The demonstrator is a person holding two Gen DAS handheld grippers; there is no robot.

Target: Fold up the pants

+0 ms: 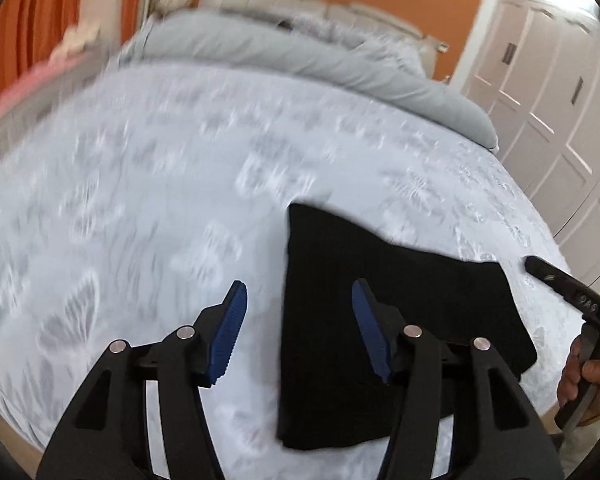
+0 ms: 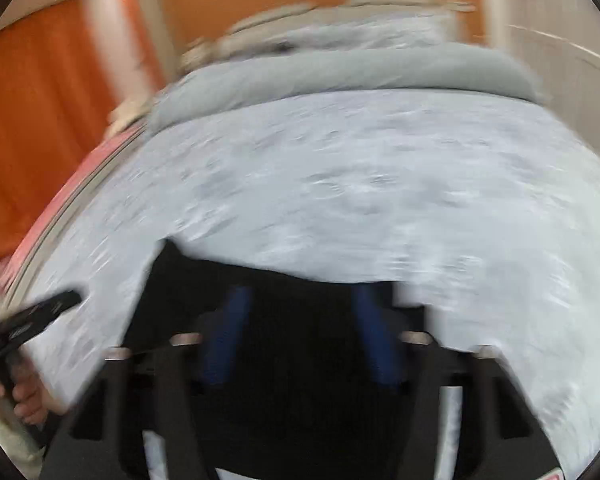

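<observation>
The black pants [image 1: 384, 320] are lying folded into a compact block on the bed [image 1: 148, 200]. The left tool [image 1: 298, 300] is hovering half open and empty; the right tool [image 2: 300, 308] looks parted and empty, though blurred. Folding seems finished; next probably calls for withdrawing.

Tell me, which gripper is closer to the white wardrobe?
Right. The right gripper hangs on the wardrobe side of the black pants; the left gripper is across them, at their far edge.
</observation>
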